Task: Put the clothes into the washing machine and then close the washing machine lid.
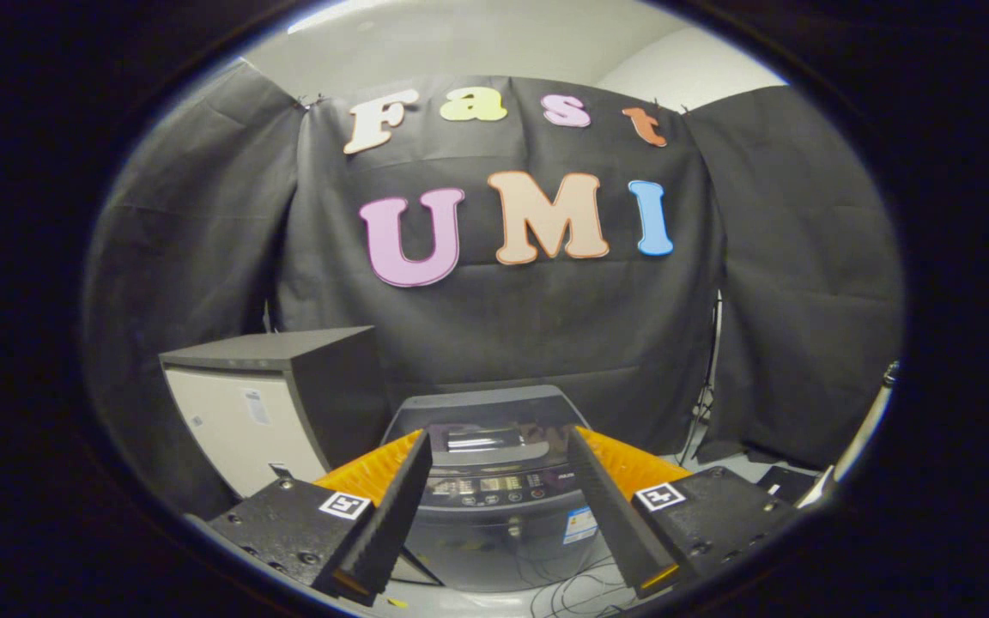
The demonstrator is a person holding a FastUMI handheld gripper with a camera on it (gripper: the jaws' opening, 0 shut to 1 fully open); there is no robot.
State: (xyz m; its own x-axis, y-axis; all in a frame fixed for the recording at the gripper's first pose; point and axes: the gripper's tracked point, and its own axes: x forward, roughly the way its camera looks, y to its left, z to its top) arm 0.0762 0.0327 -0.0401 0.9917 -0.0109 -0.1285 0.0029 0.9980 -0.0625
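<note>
Ahead, tool (pixel 494 451) fingers apart, washing machine (pixel 494 489) between.

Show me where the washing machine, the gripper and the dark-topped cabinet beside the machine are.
washing machine (pixel 494 429): gripper view, on its closed lid, beyond the fingers.
gripper (pixel 499 446): gripper view, midway between the open fingertips, nothing held.
cabinet (pixel 245 421): gripper view, on its pale front face.

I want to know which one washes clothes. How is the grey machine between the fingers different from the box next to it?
The dark grey top-loading washing machine stands lower, with a sloped glossy lid; the white-fronted, black-topped box-shaped cabinet beside it stands taller and flat-topped. The washer has a button panel; the cabinet's front looks plain. The open gripper holds nothing.
</note>
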